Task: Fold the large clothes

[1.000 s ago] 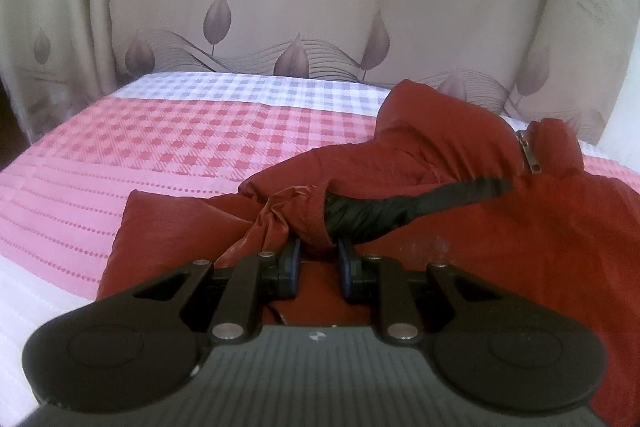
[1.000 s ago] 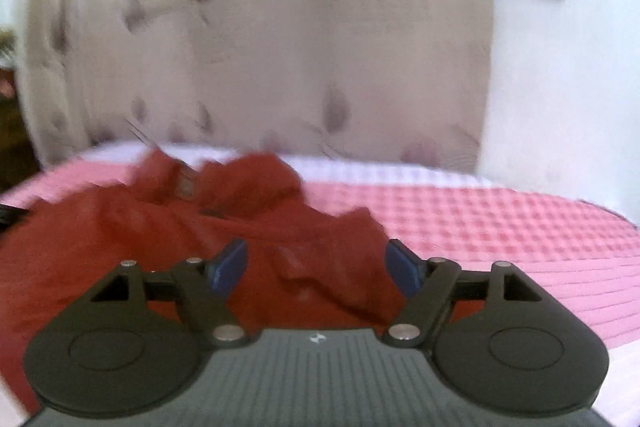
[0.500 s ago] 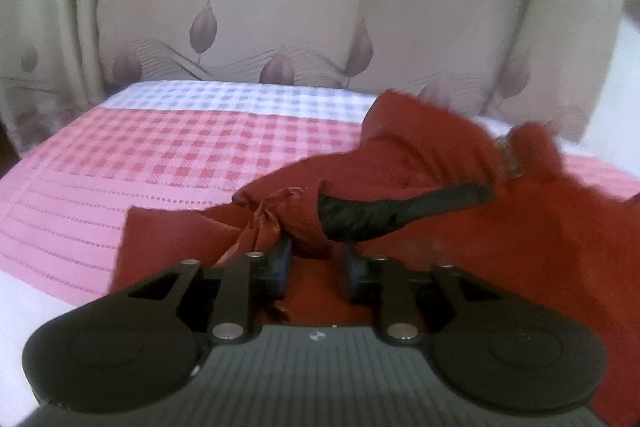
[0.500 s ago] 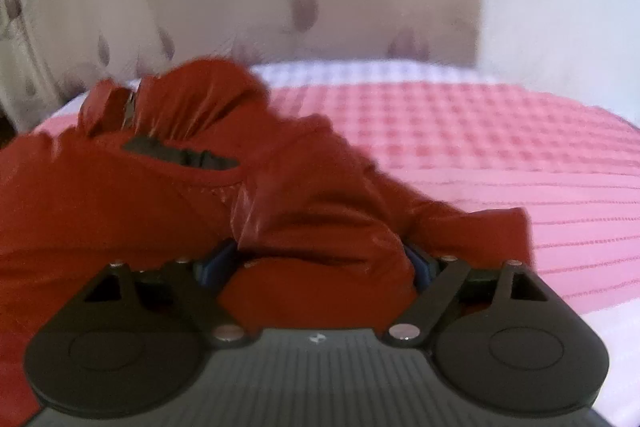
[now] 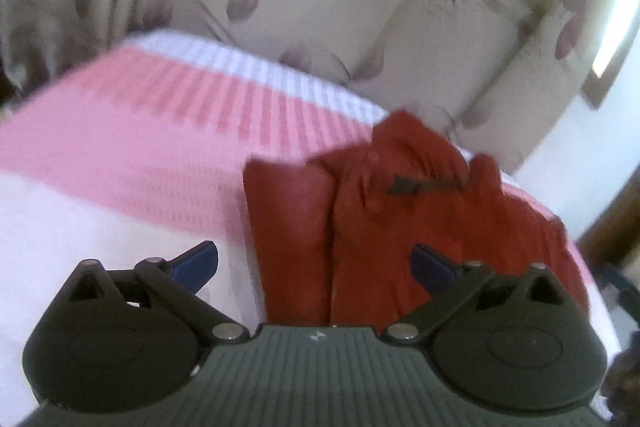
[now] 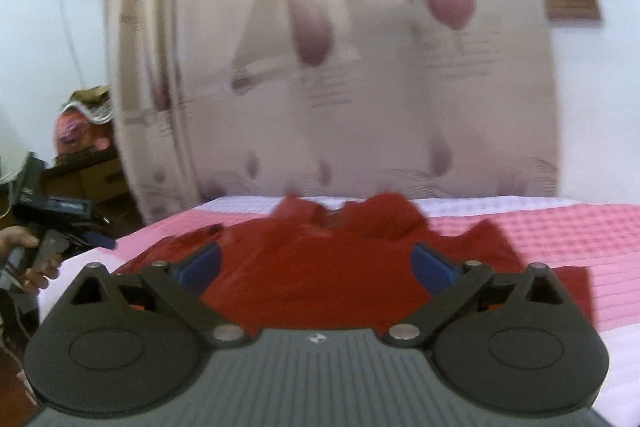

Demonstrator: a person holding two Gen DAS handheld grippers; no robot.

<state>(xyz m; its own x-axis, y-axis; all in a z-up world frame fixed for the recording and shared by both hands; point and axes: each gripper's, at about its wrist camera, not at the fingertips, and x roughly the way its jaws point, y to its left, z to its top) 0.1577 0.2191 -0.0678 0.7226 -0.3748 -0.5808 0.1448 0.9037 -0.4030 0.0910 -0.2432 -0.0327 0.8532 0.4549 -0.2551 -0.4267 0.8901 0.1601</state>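
A red jacket (image 5: 384,211) lies on the pink-and-white bed cover (image 5: 132,131), with a sleeve folded across its body and a dark zipper strip (image 5: 420,185) near the collar. My left gripper (image 5: 314,265) is open and empty, just above the jacket's near edge. In the right wrist view the same jacket (image 6: 320,267) lies flat ahead. My right gripper (image 6: 316,265) is open and empty above it. Both views are blurred.
A leaf-print curtain (image 6: 340,67) hangs behind the bed. The bed cover (image 6: 560,227) stretches right. The person's hand holding the left gripper's handle (image 6: 36,243) shows at the left edge, with furniture (image 6: 84,163) behind it.
The left gripper let go of the sleeve, opened and pulled back and up, tilting. The right gripper lifted off the jacket and stays open. The jacket now lies narrower, with the sleeve folded in.
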